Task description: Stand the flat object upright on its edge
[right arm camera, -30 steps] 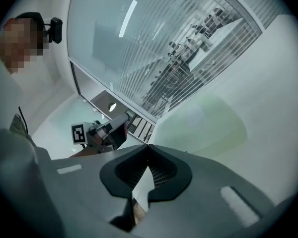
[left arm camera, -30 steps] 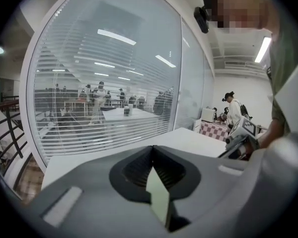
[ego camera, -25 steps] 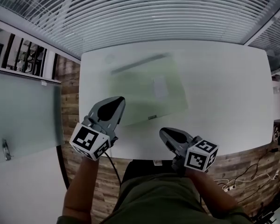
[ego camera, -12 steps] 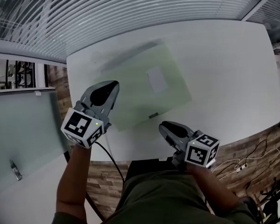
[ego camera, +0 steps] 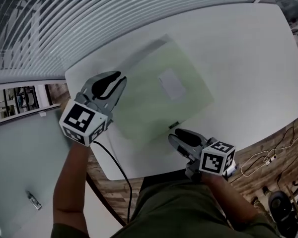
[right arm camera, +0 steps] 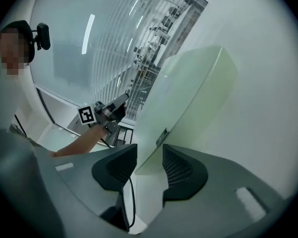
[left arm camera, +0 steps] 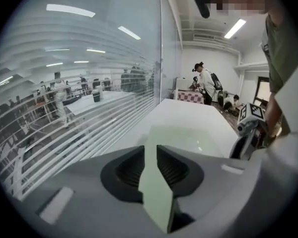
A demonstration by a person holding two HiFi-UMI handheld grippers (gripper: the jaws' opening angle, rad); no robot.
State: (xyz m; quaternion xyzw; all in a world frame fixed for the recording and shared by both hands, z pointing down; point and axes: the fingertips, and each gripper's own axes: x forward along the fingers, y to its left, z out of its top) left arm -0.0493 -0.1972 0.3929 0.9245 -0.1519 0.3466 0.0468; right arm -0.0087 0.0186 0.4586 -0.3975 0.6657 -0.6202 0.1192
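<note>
A pale green flat board (ego camera: pixel 159 98) with a white label lies on the white table (ego camera: pixel 248 58). My left gripper (ego camera: pixel 114 78) is at the board's left corner. In the left gripper view the board (left arm camera: pixel 188 138) runs between the pads of that gripper (left arm camera: pixel 150 167) and fills the narrow gap; the jaws are starting to open. My right gripper (ego camera: pixel 179 133) is at the board's near corner, by a small dark tag. In the right gripper view that corner of the board (right arm camera: pixel 188 93) sits between the jaws of that gripper (right arm camera: pixel 149 162) with gaps on both sides; the jaws are opening.
The table's near edge (ego camera: pixel 139 170) runs just below both grippers. A glass wall with blinds (ego camera: pixel 64 24) lines the far side. Cables (ego camera: pixel 268 155) lie on the wooden floor at the right. People stand far off (left arm camera: pixel 206 81) in the room.
The head view has swung, so the table and board now sit more slanted and further right. Both grippers have kept their places at the board's left and near corners.
</note>
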